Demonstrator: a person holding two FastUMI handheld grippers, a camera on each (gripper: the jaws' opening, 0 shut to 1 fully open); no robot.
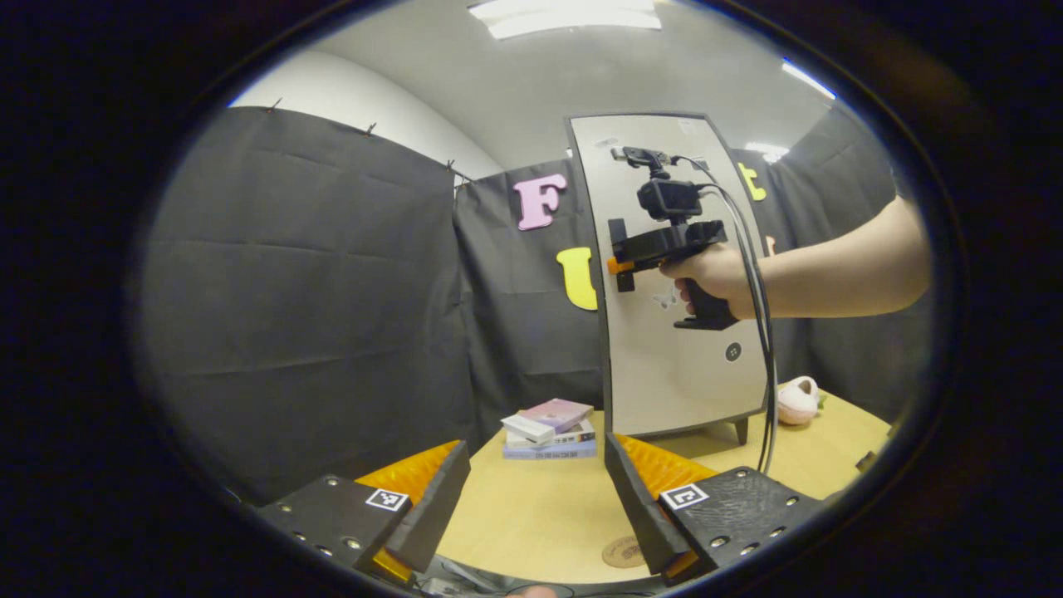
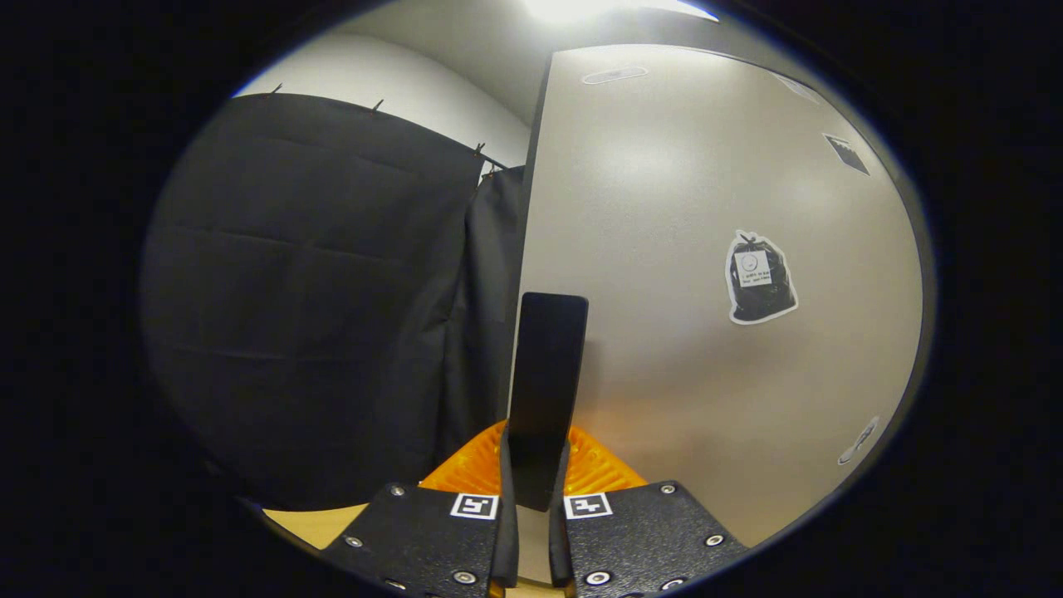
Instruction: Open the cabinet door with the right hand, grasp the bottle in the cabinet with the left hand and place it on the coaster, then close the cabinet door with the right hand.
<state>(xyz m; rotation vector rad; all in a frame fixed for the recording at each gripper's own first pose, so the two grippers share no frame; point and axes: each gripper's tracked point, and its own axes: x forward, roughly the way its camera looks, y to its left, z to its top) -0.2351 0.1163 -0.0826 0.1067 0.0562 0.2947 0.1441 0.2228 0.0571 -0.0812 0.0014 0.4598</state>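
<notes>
The pale cabinet door [image 1: 664, 374] stands upright on the wooden table, and it looks flush with the cabinet's dark frame. A hand holds my right gripper [image 1: 619, 266] against the black upright handle [image 1: 617, 232] near the door's left edge. In the right gripper view the handle [image 2: 546, 365] runs up between the fingers, and my right gripper [image 2: 531, 477] is shut on it. My left gripper [image 1: 536, 498] hangs open over the table, nothing between its fingers. A round brown coaster [image 1: 624, 551] lies on the table by its right finger. The bottle is hidden behind the door.
A stack of books [image 1: 552, 428] lies on the table [image 1: 540, 515] left of the cabinet's foot. A pink soft object [image 1: 797, 399] sits to the cabinet's right. Cables hang from the right gripper across the door. A dark sticker [image 2: 757, 278] is on the door [image 2: 706, 166].
</notes>
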